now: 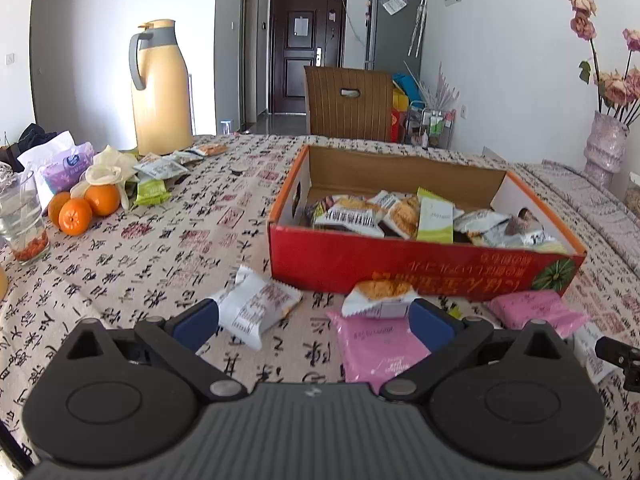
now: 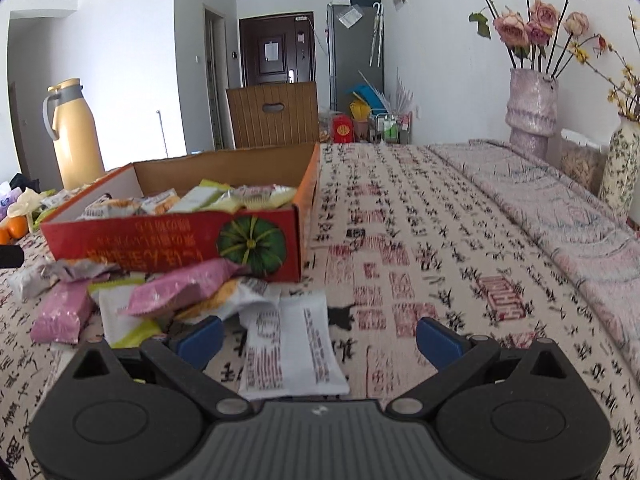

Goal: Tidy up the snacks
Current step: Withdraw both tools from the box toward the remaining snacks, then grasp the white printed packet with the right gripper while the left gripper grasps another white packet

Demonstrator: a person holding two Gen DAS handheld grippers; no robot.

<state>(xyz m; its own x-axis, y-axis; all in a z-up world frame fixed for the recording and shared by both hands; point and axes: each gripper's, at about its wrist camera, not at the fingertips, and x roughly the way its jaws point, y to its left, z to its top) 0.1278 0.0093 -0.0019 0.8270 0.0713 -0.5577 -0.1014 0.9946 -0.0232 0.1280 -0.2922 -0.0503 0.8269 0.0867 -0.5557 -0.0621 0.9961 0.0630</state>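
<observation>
In the left wrist view, a glass (image 1: 22, 222) with red berries at its bottom is seen at about 9 o'clock on the table (image 1: 168, 240), which is covered by a cloth printed with characters. Three oranges (image 1: 84, 208) are grouped just beside it, with a tissue pack (image 1: 66, 168) behind them. A yellow thermos jug (image 1: 160, 88) is set upright at about 11 o'clock, and a few loose snack packets (image 1: 160, 170) are scattered near its base. The red cardboard box (image 1: 420, 264) is placed at 1 o'clock, open-topped and partly filled with wrapped snacks. The left hand-held gripper (image 1: 314, 320) is spread wide and holds nothing. A white snack packet (image 1: 260, 306) is seen just inside its left finger, a pink packet (image 1: 372, 340) lies between the fingers, and an orange-printed packet (image 1: 380, 296) rests in front of the box's near wall. A second pink packet (image 1: 532, 312) lies at 3 o'clock.

In the right wrist view, a pile of pink, white and green packets (image 2: 160, 300) is heaped against the box's near wall at 10 o'clock. The right hand-held gripper (image 2: 320, 338) is likewise released, and a flat white packet (image 2: 292, 352) lies on the cloth between its fingers, nearer the left one. A pink vase of dried roses (image 2: 530, 112) is seen at 2 o'clock.
</observation>
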